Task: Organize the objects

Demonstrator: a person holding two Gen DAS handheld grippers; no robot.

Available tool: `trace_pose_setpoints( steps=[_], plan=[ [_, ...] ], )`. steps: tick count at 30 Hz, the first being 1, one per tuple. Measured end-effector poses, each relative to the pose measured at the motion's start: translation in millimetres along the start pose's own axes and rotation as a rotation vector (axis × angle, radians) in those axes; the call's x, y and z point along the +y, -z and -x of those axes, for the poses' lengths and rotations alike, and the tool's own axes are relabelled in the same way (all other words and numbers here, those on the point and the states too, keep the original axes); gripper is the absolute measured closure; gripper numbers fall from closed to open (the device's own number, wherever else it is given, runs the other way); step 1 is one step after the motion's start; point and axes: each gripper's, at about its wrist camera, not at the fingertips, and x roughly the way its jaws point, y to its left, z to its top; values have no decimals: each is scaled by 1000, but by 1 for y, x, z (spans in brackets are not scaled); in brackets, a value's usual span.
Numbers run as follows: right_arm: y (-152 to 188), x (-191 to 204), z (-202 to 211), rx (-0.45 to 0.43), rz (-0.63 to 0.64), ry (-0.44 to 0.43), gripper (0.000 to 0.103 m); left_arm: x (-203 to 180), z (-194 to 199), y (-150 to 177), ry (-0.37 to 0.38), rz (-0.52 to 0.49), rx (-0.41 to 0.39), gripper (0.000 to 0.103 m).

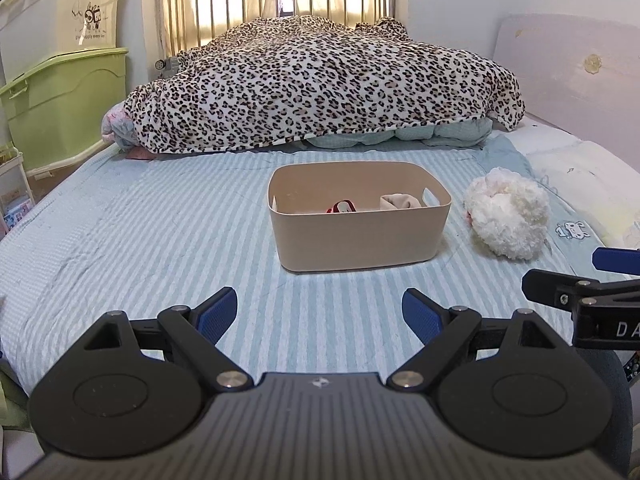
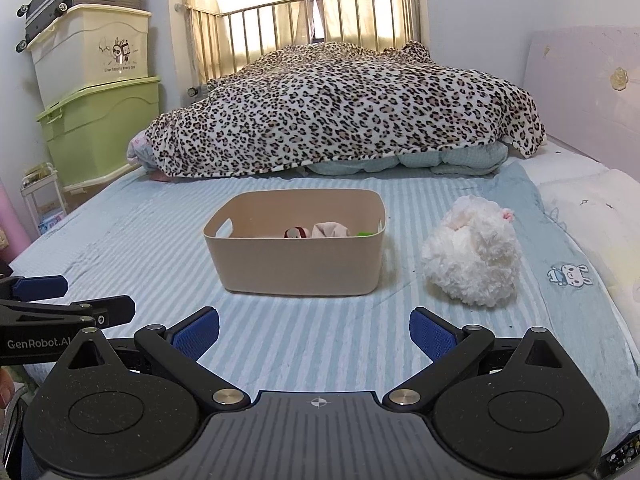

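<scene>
Plush toy (image 2: 472,258) beside bin (image 2: 296,276) (untouched)

A beige bin (image 2: 296,258) sits mid-bed (image 2: 120,248); a white fluffy toy (image 2: 472,256) lies just beside it, toward the bed's right edge.

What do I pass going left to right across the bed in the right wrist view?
Left gripper at the left edge → beige bin → white fluffy plush toy → bunny print on the sheet.
</scene>
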Motion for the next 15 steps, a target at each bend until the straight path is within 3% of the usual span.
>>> trace_pose_setpoints(
  steps=[15],
  plan=[
    [6,0,6,18,-2,-16,0,3,9,6,42,8,9,13]
  ],
)
